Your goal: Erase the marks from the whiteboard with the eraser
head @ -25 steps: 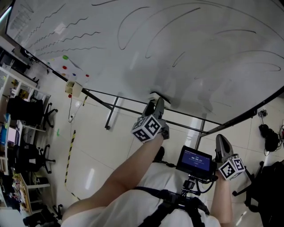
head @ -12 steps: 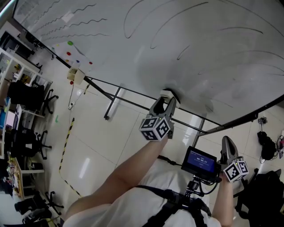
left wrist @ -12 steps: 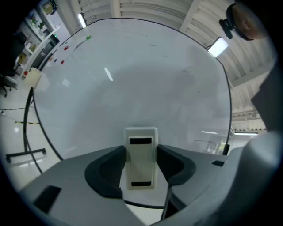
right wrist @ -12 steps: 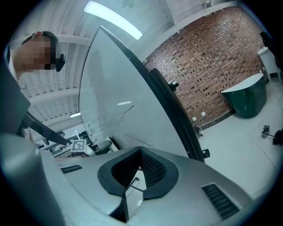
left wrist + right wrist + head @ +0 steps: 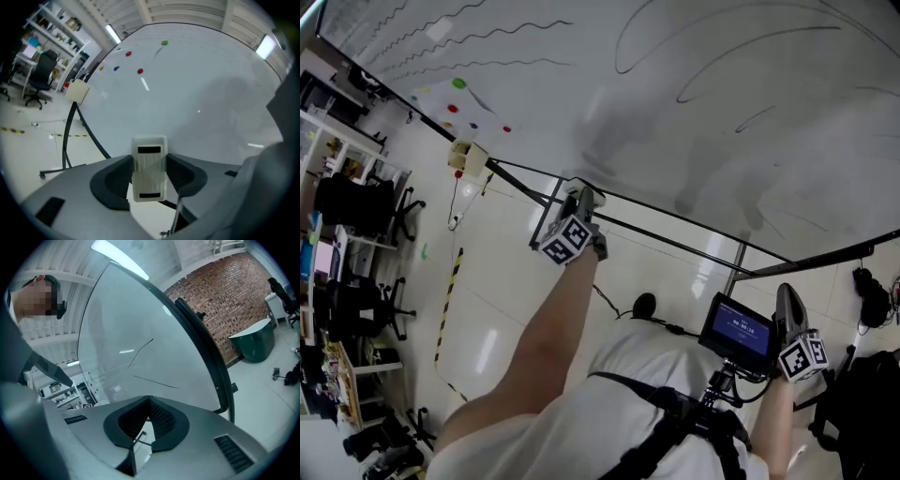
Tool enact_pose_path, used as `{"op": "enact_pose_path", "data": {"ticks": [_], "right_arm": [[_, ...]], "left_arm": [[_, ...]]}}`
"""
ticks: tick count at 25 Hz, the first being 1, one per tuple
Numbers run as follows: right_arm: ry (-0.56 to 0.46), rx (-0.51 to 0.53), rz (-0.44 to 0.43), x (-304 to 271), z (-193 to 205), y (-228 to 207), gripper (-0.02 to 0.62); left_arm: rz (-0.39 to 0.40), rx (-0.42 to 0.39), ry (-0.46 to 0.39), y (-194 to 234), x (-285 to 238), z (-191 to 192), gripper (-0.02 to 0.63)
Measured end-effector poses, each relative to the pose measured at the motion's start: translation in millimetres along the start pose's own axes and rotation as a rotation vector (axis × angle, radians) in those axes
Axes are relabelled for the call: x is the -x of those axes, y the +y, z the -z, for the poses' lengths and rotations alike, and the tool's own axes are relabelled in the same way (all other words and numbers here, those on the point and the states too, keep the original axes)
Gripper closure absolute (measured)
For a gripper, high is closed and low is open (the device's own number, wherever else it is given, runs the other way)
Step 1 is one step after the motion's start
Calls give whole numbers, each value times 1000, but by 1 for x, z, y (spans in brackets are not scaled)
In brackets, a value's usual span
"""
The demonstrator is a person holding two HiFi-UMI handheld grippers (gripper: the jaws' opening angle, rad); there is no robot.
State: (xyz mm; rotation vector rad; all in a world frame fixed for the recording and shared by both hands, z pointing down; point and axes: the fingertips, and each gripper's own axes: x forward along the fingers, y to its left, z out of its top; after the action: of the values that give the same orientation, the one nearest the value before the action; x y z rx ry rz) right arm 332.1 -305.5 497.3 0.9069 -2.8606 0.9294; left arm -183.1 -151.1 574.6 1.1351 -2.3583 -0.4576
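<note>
The whiteboard (image 5: 694, 131) fills the top of the head view, with long curved black strokes (image 5: 712, 66), wavy lines (image 5: 487, 37) at upper left and a grey smudged patch (image 5: 614, 141). My left gripper (image 5: 581, 201) is at the board's lower edge, shut on a white ribbed eraser (image 5: 149, 180). In the left gripper view the left gripper (image 5: 150, 159) points at a bare stretch of the whiteboard (image 5: 197, 103). My right gripper (image 5: 787, 302) hangs low at the right, away from the board, shut and empty. The right gripper view has the right gripper (image 5: 149, 403) facing the board's right end with two thin marks (image 5: 140, 350).
Coloured magnets (image 5: 459, 84) dot the board's lower left. A small white box (image 5: 461, 155) hangs at that corner. Black stand legs (image 5: 736, 267) run under the board. Office chairs and shelves (image 5: 347, 234) line the left side. Yellow-black tape (image 5: 445, 300) marks the floor. A small screen (image 5: 739, 330) sits at chest height.
My left gripper has carried the eraser leftward along the board's lower edge, from near the middle toward the left corner. The right gripper has stayed low at the right.
</note>
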Motion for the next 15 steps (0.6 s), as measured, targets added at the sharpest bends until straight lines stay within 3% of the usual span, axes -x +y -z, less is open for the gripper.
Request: {"op": "enact_pose_path", "data": {"ticks": [2,5,8,15], "right_arm": [[-3,-2,19,-11,7,10,578],[-11,-3,36,-33,17,21,578],[-20,-8,40,-50,26,30,578],[-6,-19,59,-52,32,37,578]], "left_arm": [[3,-74,15,17,-12,-12,359],[47,-72,18,27,-29,-18,359],[90,-120,24,10,-37,-13,358],[126,-7,91,-51,-22,32,356]]}}
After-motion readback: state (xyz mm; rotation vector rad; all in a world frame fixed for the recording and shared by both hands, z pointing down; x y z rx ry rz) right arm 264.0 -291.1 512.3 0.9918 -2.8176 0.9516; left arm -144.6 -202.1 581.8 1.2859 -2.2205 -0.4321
